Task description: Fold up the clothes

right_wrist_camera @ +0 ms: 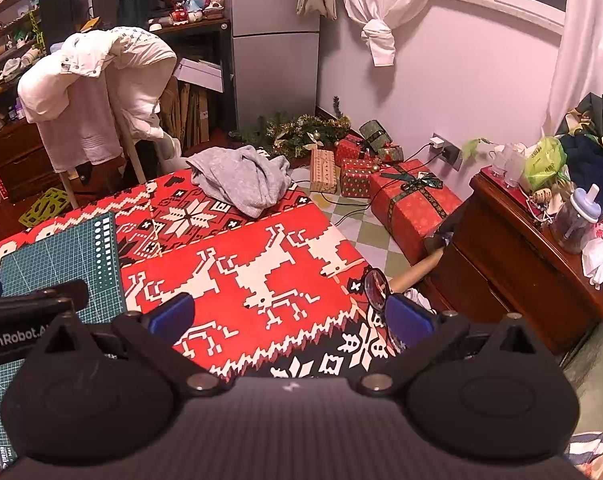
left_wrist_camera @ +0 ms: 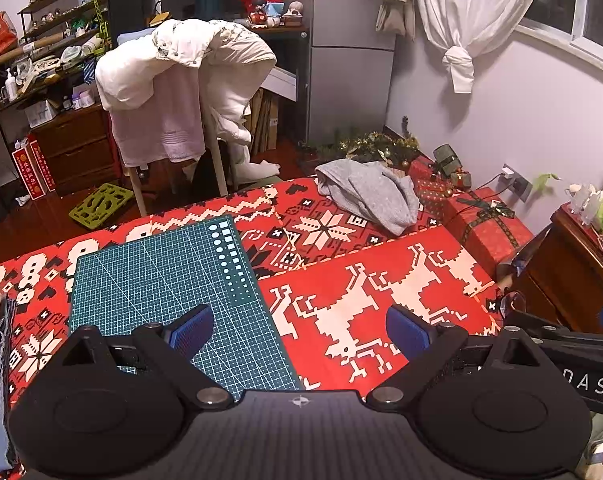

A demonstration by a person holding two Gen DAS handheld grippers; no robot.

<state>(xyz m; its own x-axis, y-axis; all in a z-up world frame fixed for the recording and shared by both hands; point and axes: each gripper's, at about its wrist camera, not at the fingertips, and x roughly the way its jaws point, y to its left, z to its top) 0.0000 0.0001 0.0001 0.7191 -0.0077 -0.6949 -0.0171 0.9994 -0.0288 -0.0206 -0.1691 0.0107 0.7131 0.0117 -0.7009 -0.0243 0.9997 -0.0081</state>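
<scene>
Two grippers, both empty with jaws spread wide, hover low over the red patterned cover. Left wrist view: the left gripper (left_wrist_camera: 300, 332) sits above the green cutting mat (left_wrist_camera: 161, 280); the crumpled grey garment (left_wrist_camera: 369, 194) lies well ahead and to its right, at the cover's far edge. Right wrist view: the right gripper (right_wrist_camera: 291, 314) faces the same garment (right_wrist_camera: 241, 180) ahead and slightly left, so the right appears the nearer; the heap shows no clear long axis.

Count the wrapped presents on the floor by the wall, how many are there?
5 show: a big red box with a green ribbon, a small red one, a tan one, another red one, and a green one. More may hide behind.
</scene>
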